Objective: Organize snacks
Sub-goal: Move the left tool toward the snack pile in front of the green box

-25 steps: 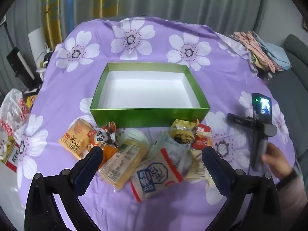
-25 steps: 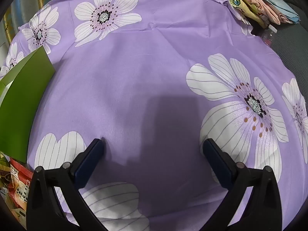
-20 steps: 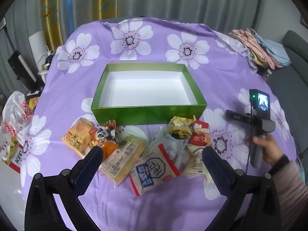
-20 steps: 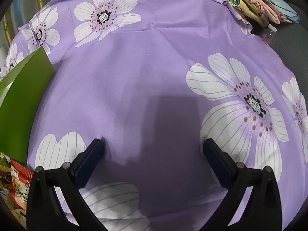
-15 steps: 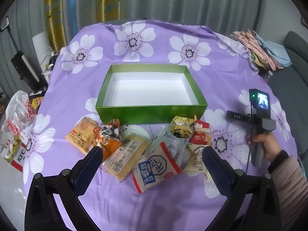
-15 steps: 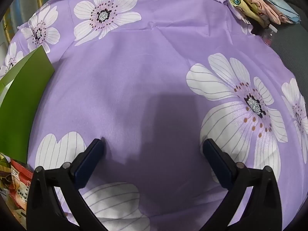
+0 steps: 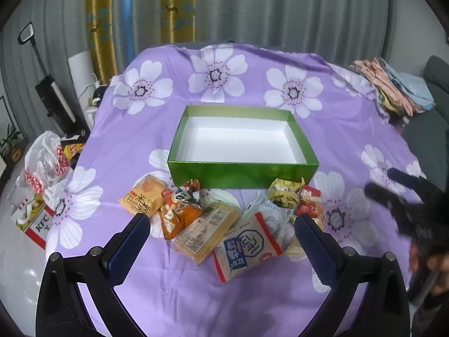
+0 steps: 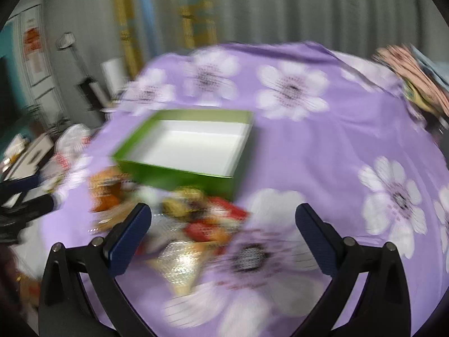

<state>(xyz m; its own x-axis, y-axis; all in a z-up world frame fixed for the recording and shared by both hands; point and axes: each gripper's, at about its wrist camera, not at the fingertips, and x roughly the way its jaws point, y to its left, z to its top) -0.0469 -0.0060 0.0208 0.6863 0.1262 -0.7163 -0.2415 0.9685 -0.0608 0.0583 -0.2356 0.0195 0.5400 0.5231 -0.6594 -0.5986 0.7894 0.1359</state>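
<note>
The right gripper point(image 8: 223, 219) has swung up toward the green box point(image 8: 185, 146); both jaws wide open, snacks point(image 7: 221, 221) untouched.

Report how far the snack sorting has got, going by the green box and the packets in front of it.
Done: nothing yet; the green box shows only its bare white floor. In hand: nothing; the left gripper and right gripper are both open with no packet between the fingers. Left: the whole pile, including the orange packet, the panda packet and the blue-and-white packet, lies on the purple cloth before the box.
</note>
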